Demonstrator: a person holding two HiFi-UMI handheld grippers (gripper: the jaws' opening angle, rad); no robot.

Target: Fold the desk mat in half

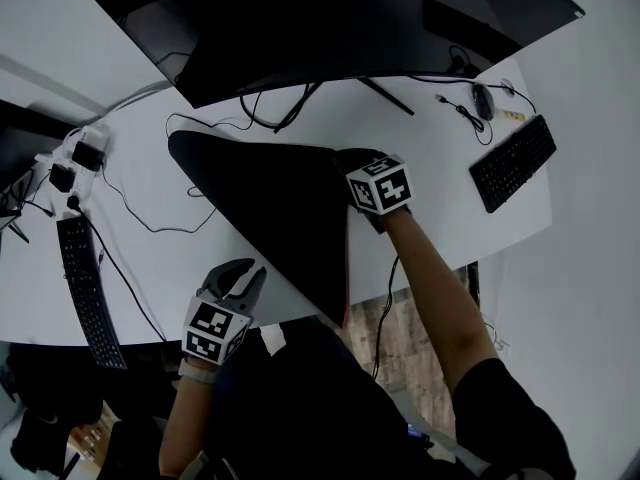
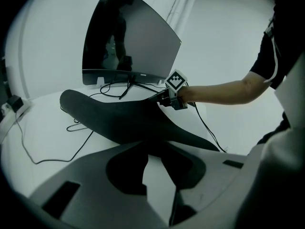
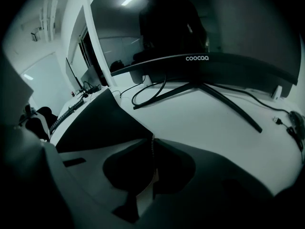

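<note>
Right gripper point(image 1: 355, 166), jaws pinched shut on the desk mat's point(image 1: 270, 213) raised edge, holds it up for folding; left gripper point(image 1: 245, 276) hovers agape, empty, near the mat's front corner.

A black desk mat point(image 1: 270, 203) lies partly folded on the white desk point(image 1: 430, 158), one corner meeting the right gripper point(image 1: 347, 158) (marker cube facing up). The left gripper point(image 1: 243, 273) hovers at the desk's near edge, jaws apart.

Grey left claw point(image 1: 243, 278) and right claw point(image 1: 350, 160), each with a white black-marked cube point(image 1: 380, 185); short, seemingly black sleeve point(image 1: 505, 408)
</note>
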